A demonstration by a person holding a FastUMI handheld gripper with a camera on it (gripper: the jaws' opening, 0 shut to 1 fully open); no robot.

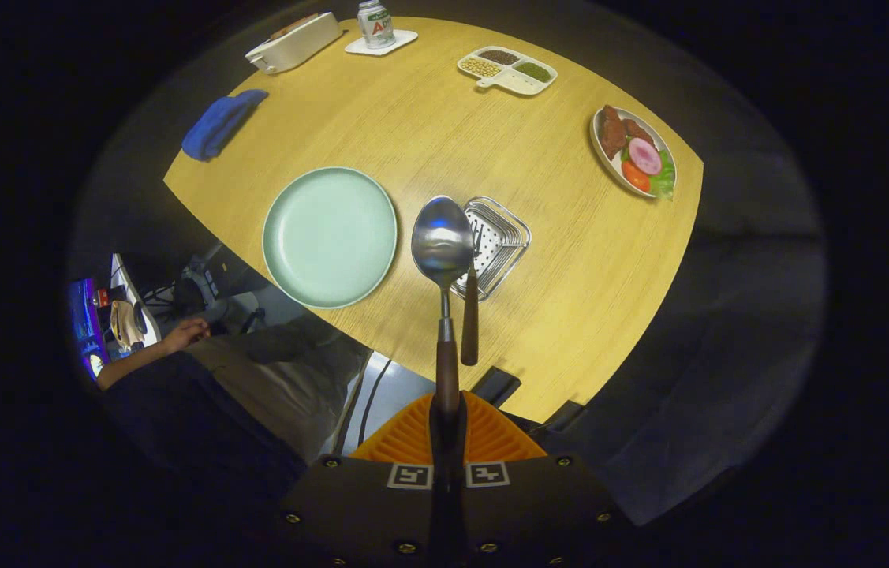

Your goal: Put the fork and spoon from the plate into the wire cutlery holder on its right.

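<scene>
The wooden counter (412, 118) lies far beyond the claw (446, 430), which is clamped on the spoon (442, 252) by its wooden handle; stiff, light, top-heavy, likely slippery.

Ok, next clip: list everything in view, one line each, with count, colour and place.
spoon: 1, silver bowl, brown handle, held between the fingers, above the table
wire cutlery holder: 1, silver, right of the plate, a brown handle sticking out
plate: 1, pale green, bare
table: 1, light wood
cloth: 1, blue, beyond the plate
divided dish: 1, white, far side
food plate: 1, white, far right
can: 1, on a white coaster
white box: 1, beside the can
person's hand: 1, below the table edge
gripper: 1, shut on the spoon
</scene>
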